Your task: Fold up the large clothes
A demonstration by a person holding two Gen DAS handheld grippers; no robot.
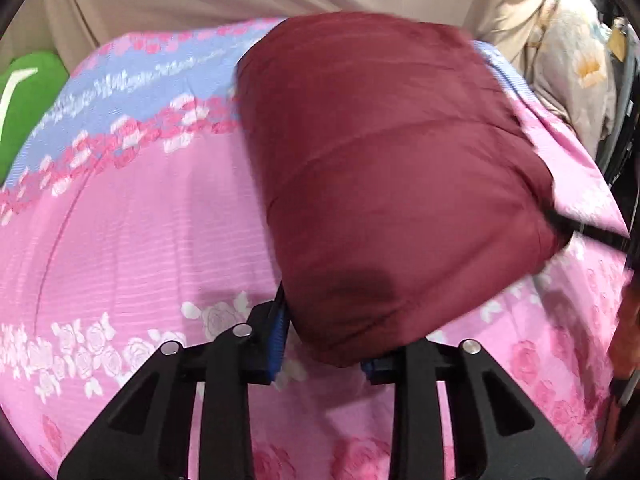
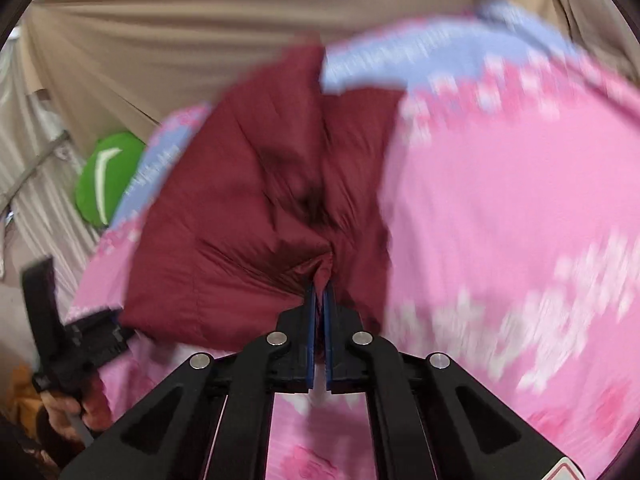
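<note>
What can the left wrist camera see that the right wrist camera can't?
Only the left view shows floral cream bedding at the far right, and the left gripper open around the maroon puffer garment. Only the right view shows the right gripper pinching that garment's edge, plus pleated curtains. Both show the garment, pink floral sheet and green cushion.

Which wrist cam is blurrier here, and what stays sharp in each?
Right wrist view: heavy motion smear across the pink floral bedsheet and the maroon padded jacket; only the right gripper, shut on the jacket, stays crisp. Left wrist view: milder blur at the jacket's edges, sheet print readable, left gripper sharp. Both show fisheye bending and dark corners.
</note>
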